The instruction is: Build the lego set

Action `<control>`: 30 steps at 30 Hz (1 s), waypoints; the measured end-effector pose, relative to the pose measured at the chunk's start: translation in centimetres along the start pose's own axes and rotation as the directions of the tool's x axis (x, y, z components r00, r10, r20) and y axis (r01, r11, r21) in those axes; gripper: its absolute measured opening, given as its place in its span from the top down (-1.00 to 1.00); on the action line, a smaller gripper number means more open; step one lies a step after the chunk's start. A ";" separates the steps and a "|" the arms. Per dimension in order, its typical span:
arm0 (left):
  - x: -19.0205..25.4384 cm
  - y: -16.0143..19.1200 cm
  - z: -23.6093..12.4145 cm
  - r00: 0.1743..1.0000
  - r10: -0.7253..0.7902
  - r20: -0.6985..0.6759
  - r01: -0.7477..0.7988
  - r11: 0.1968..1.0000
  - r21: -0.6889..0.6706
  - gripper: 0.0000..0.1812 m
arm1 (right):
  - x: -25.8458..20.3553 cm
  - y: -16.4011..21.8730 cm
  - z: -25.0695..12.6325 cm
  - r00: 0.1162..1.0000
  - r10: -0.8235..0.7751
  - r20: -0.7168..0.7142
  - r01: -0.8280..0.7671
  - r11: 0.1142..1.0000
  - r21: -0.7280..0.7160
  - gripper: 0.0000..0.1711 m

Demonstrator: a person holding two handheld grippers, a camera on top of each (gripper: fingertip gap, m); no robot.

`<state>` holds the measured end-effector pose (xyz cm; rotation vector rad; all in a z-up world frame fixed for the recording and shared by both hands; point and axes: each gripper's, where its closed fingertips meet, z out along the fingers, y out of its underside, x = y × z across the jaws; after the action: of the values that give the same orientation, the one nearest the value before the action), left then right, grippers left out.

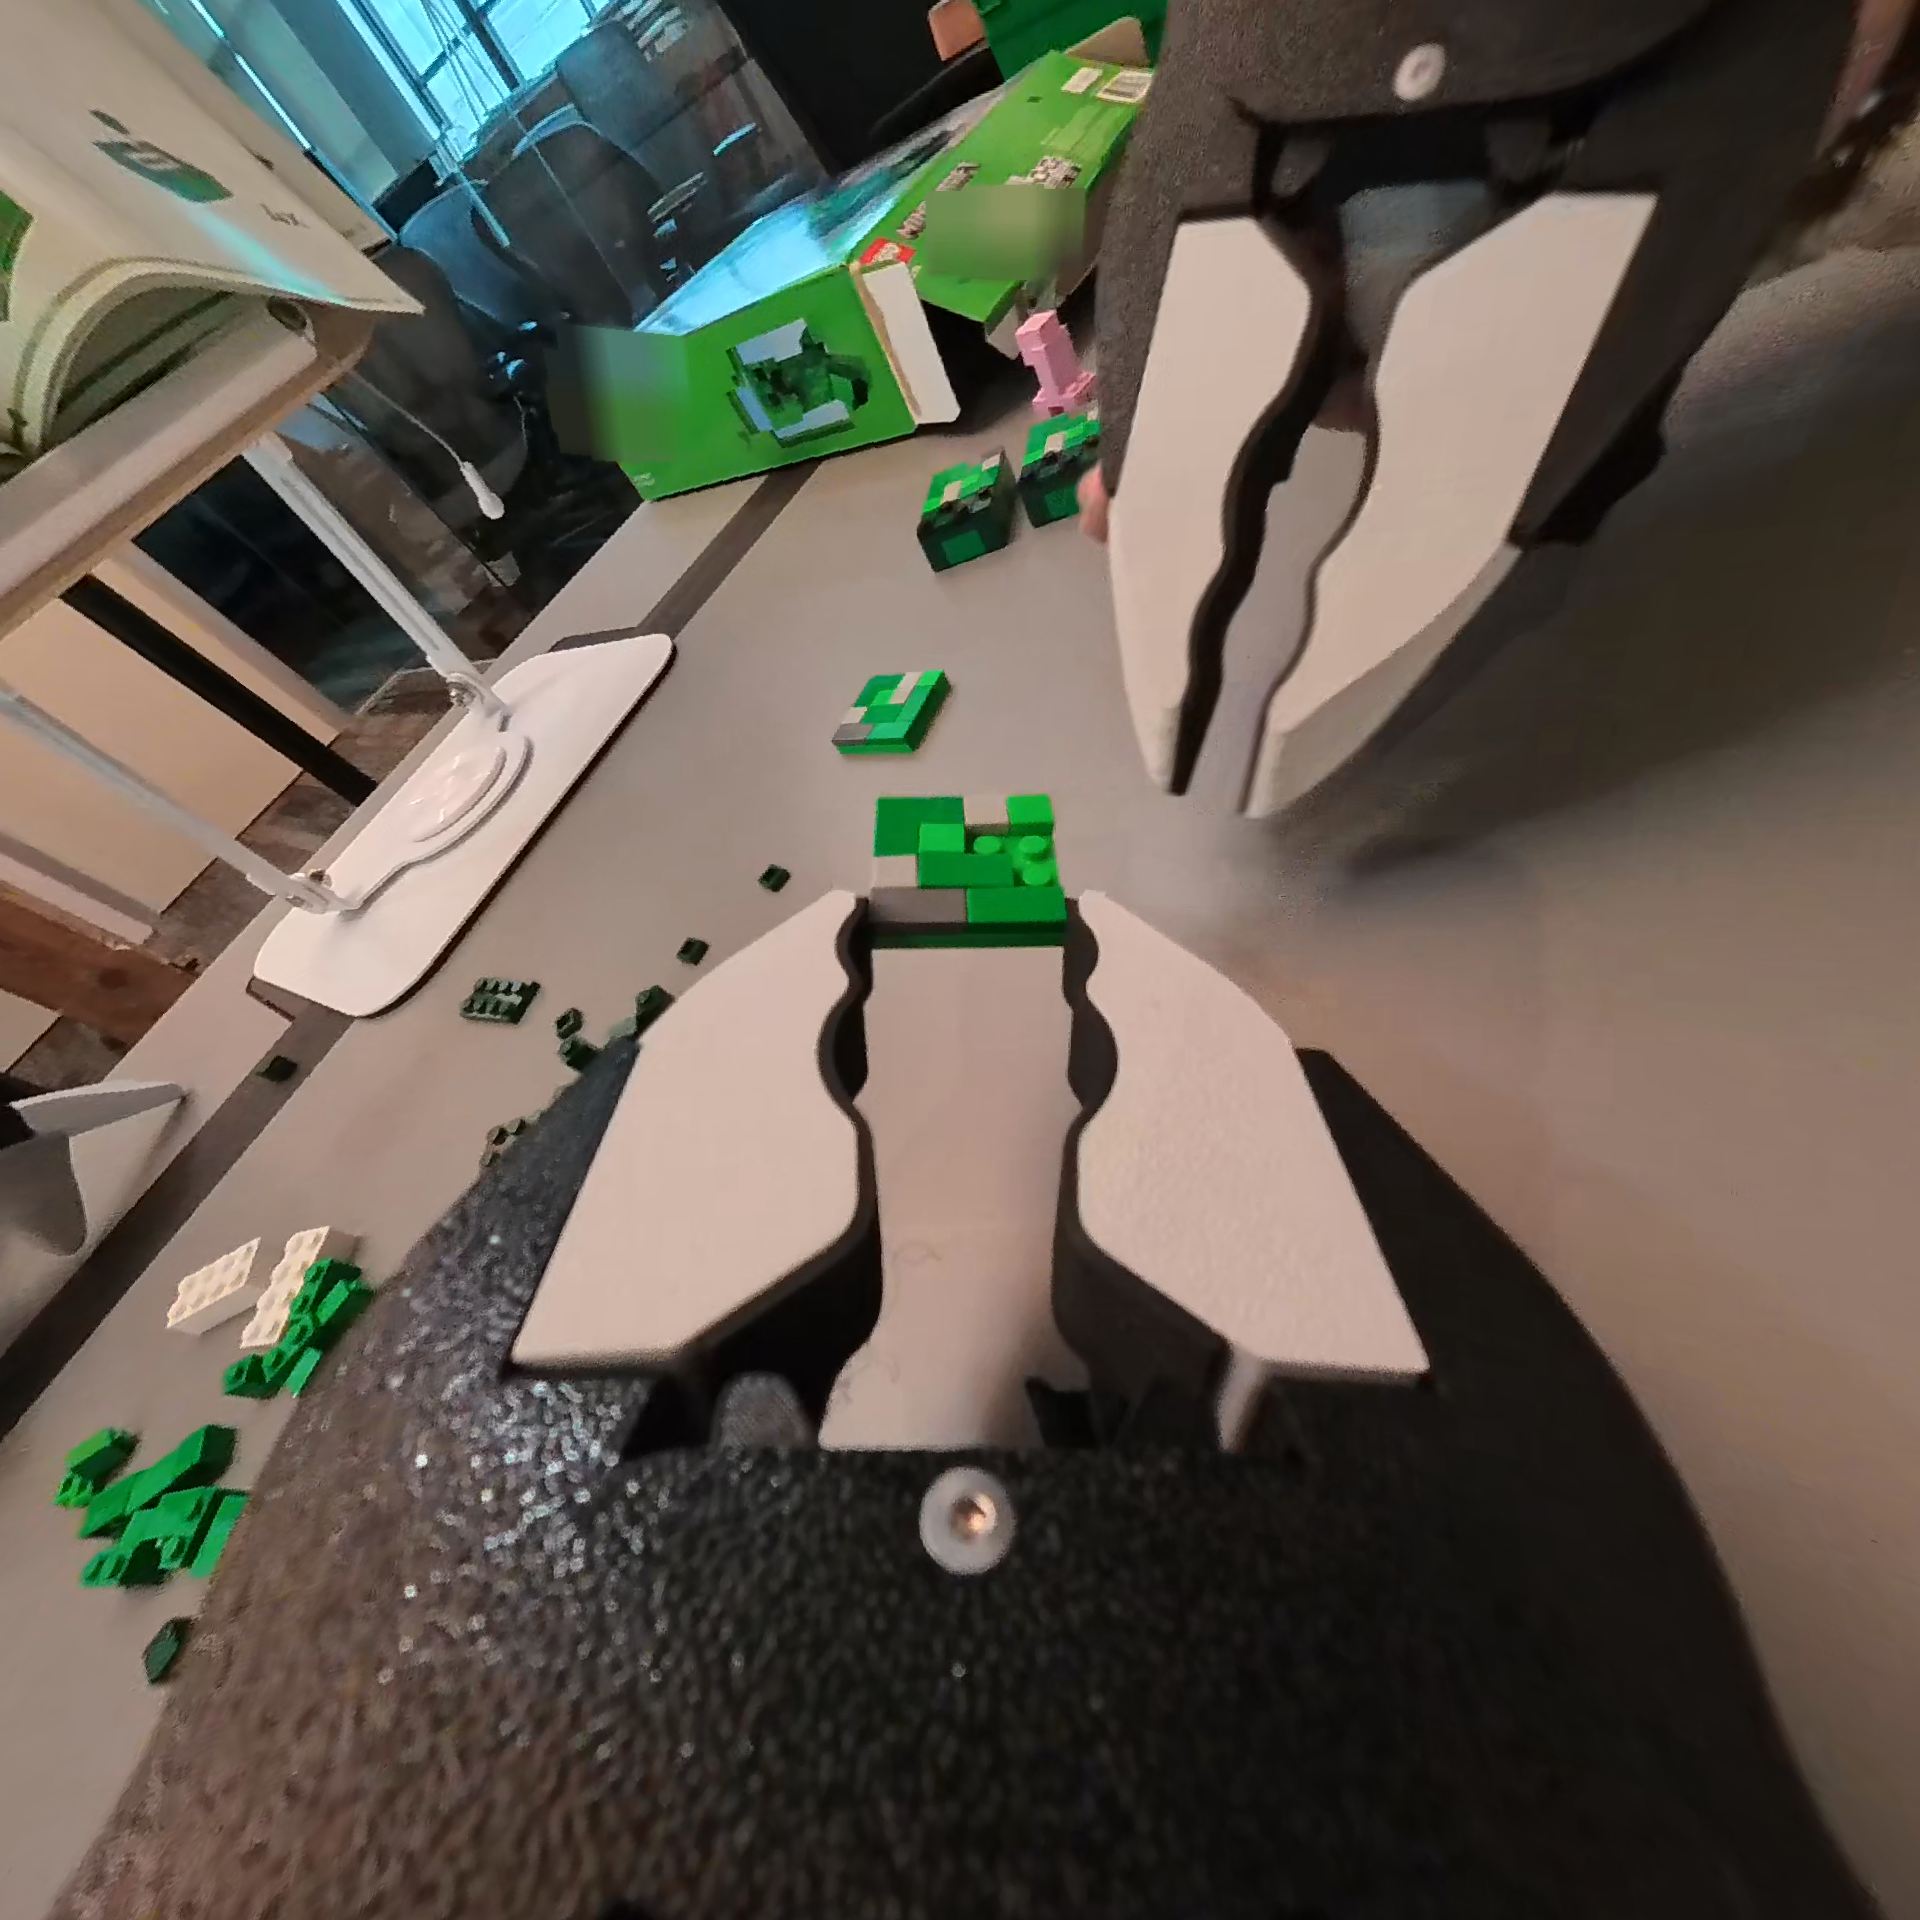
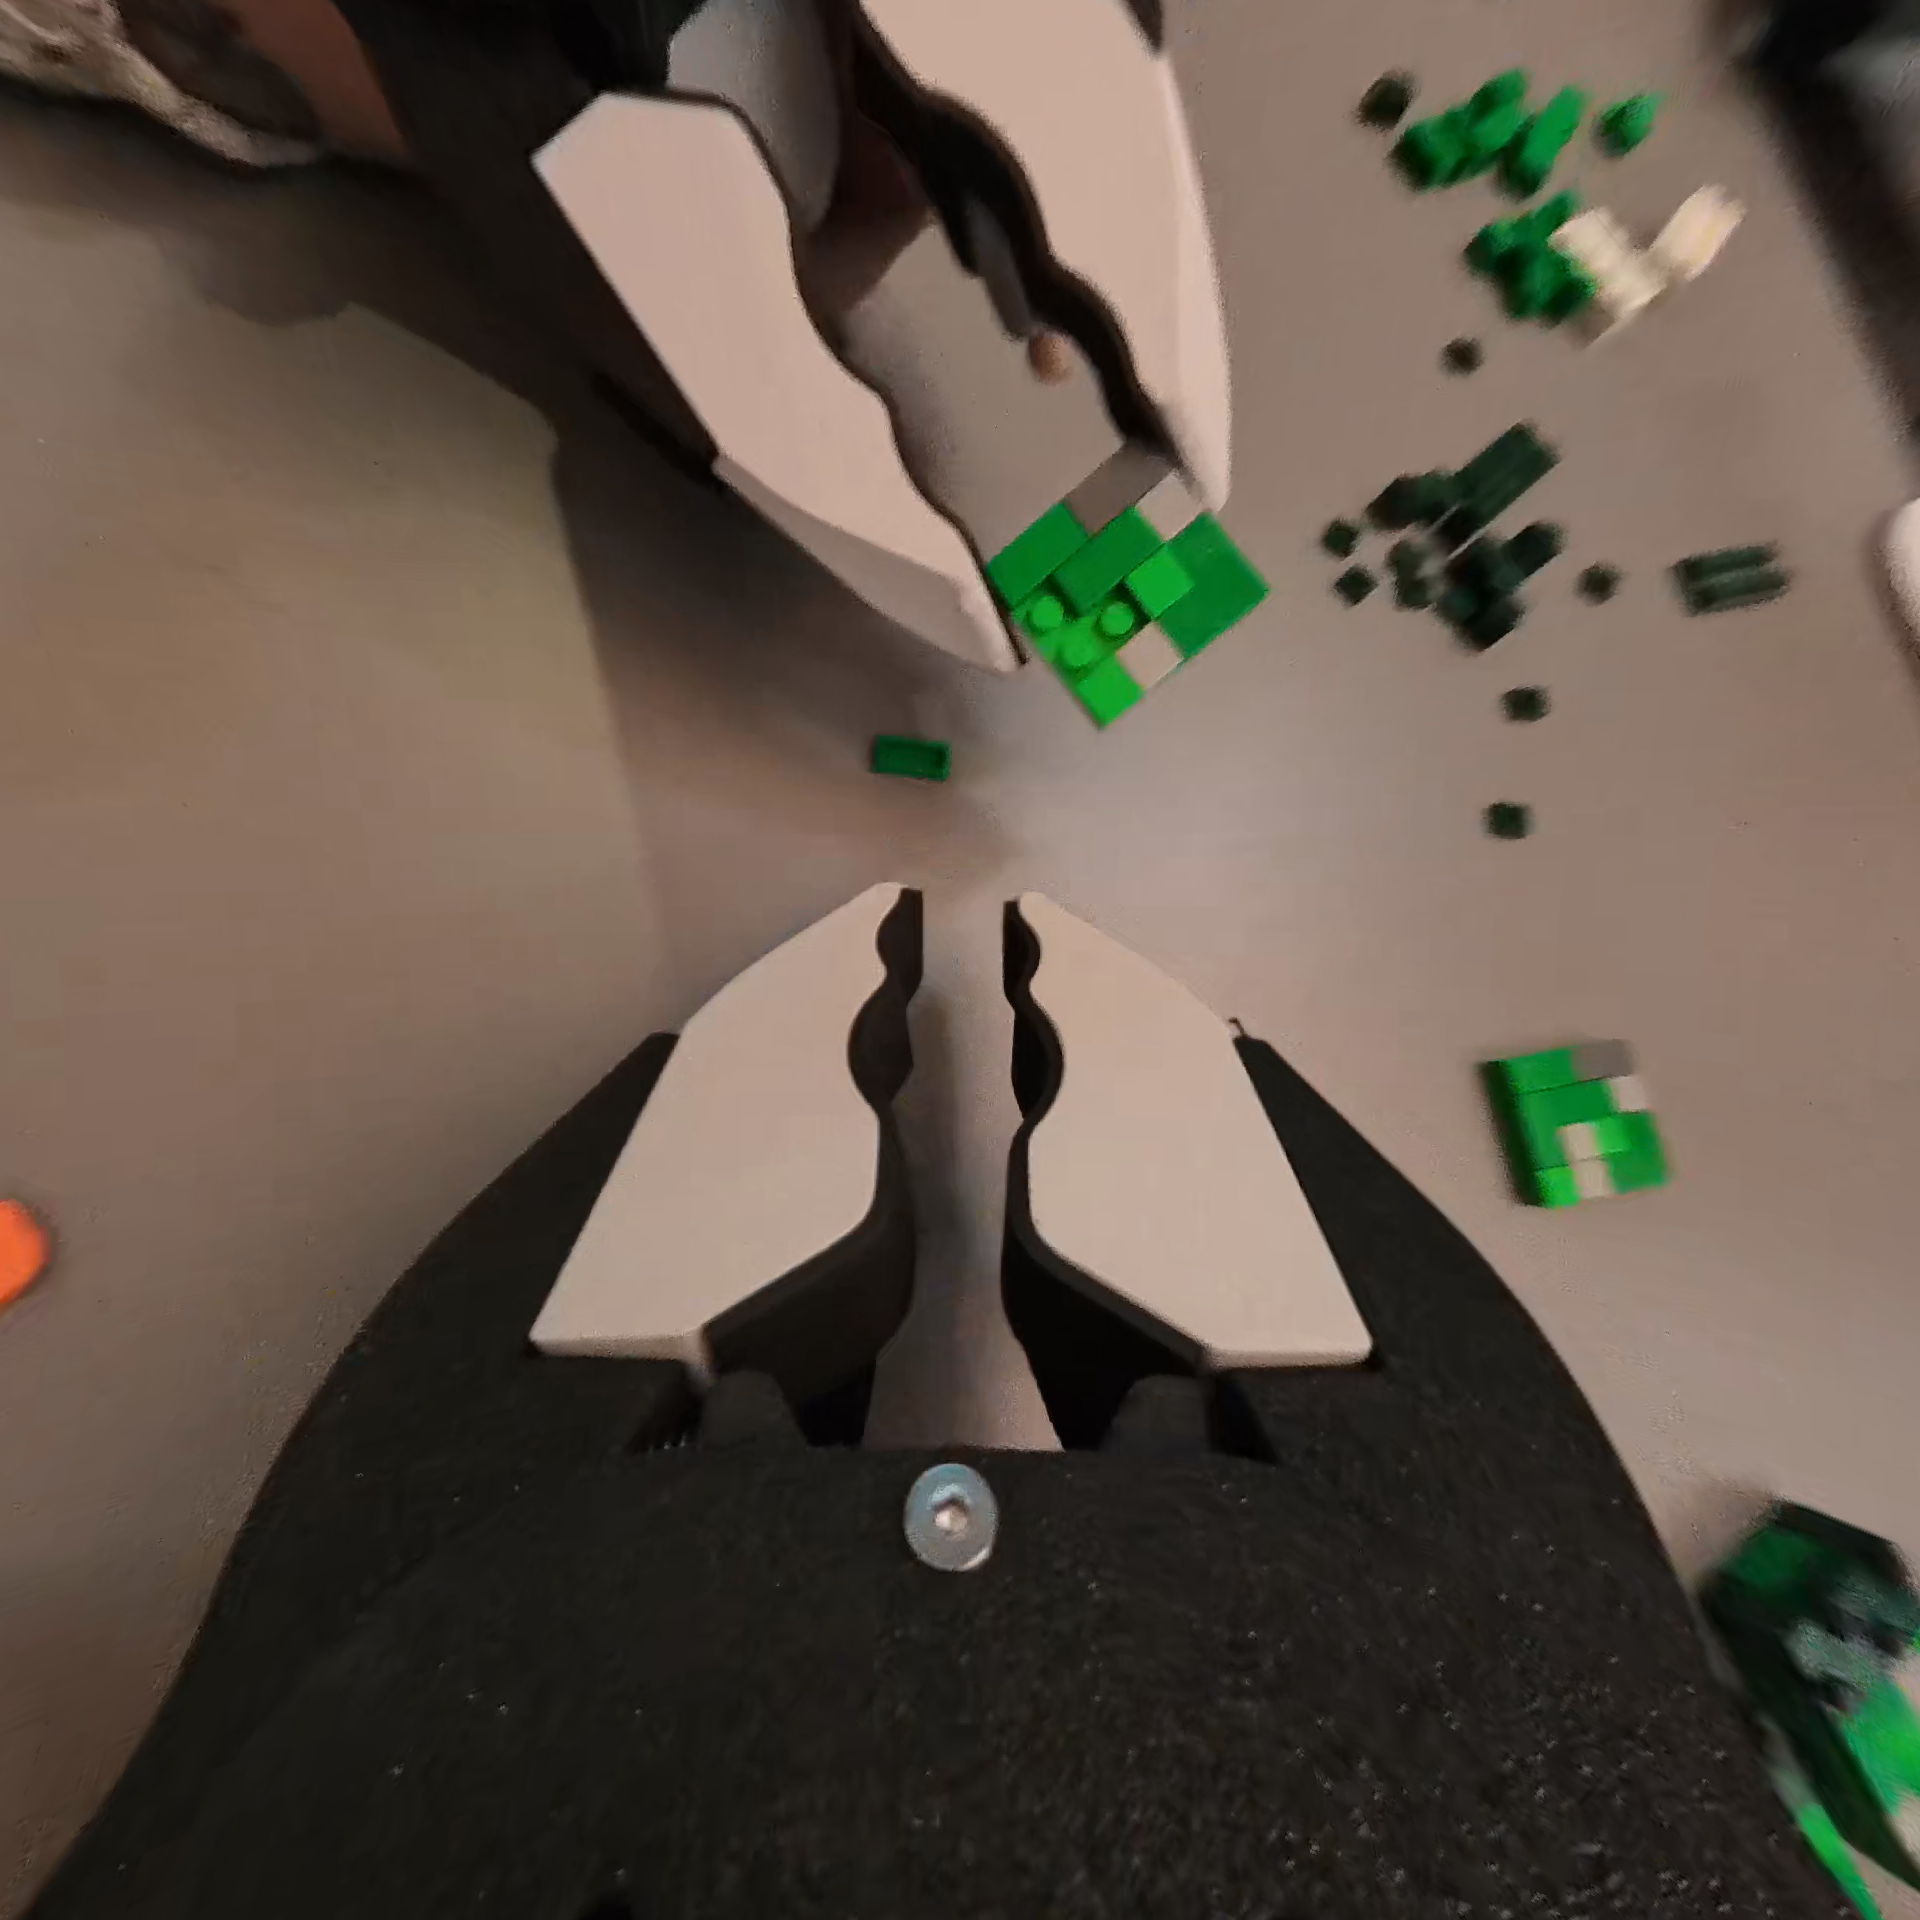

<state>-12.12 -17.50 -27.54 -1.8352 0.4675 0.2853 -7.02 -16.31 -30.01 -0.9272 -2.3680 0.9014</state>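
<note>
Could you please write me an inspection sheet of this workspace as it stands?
Surface: grey table, mostly bare around the grippers.
Job's things: green-and-grey panel between the left gripper's fingers; a second similar panel lying flat farther off; two small green cube builds; one loose green plate.
Clutter: piles of bright green bricks, white bricks, dark green small parts; pink figure; green set boxes; orange item at the edge, kind unclear.
Grippers: left gripper shut on the panel's near edge; right gripper empty, narrow gap between its fingers, above the table.
Cables: nothing seen.
Surroundings: white stand base; open booklet; windows behind.
</note>
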 end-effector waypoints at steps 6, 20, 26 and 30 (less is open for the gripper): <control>-1.6 0.6 -0.2 0.996 -0.051 0.071 0.053 0.998 -0.020 0.62 | -2.2 -0.4 0.7 0.971 0.142 0.192 -0.142 0.990 -0.016 0.79; -3.3 1.1 -0.6 0.985 -0.081 0.152 0.085 0.996 -0.020 0.62 | -1.6 -1.0 3.3 0.978 0.201 0.050 -0.202 0.979 0.019 0.69; -3.0 1.1 -0.5 0.988 -0.068 0.142 0.073 0.997 -0.031 0.62 | -1.1 -0.8 3.7 0.983 0.166 0.081 -0.166 0.986 -0.011 0.69; -2.8 1.0 -0.4 0.991 -0.080 0.110 0.084 0.996 -0.028 0.62 | -1.3 -1.1 4.1 0.985 0.133 0.113 -0.131 0.991 -0.020 0.71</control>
<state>-15.07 -17.68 -27.14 -1.8549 0.3127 0.3364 -9.03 -19.52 -32.27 -1.0750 -2.4337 1.0158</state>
